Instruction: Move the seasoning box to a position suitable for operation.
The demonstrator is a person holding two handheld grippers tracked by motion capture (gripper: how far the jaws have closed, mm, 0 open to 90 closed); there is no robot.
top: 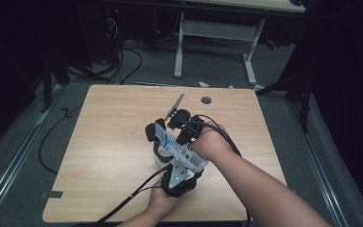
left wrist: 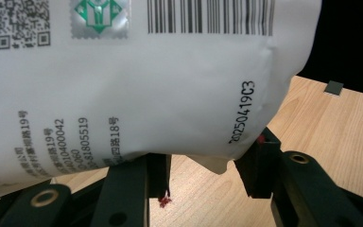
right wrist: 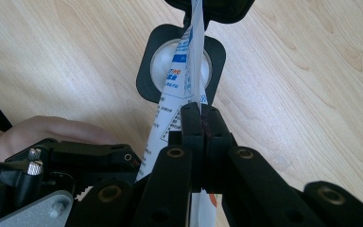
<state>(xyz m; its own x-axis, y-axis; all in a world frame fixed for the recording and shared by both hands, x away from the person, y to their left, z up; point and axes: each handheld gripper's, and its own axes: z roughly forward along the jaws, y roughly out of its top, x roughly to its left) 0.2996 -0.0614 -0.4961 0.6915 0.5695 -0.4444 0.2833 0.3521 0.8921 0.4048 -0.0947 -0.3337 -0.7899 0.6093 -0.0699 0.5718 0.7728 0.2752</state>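
Observation:
A white pouch (top: pixel 179 151) with blue print and a barcode is held between both grippers above the middle of the wooden table (top: pixel 113 142). My right gripper (top: pixel 175 139) is shut on the pouch's thin edge (right wrist: pixel 175 109), its jaws pressed together (right wrist: pixel 202 116). My left gripper (top: pixel 184 166) holds the pouch's fat end (left wrist: pixel 146 85), jaws (left wrist: pixel 210 172) kept apart by its bulk. Below the pouch stands a white round cup (right wrist: pixel 163 61) in a black square holder (right wrist: pixel 146 71), also seen under the pouch (top: pixel 159 156). A black part (right wrist: pixel 217 9) sits at the pouch's far end.
A round cable hole (top: pixel 206 100) lies near the table's far edge. A grey tape patch (top: pixel 52 194) marks the near left corner, and another is in the left gripper view (left wrist: pixel 333 87). Beyond the table stand a white desk frame (top: pixel 179 42) and floor cables (top: pixel 123 61).

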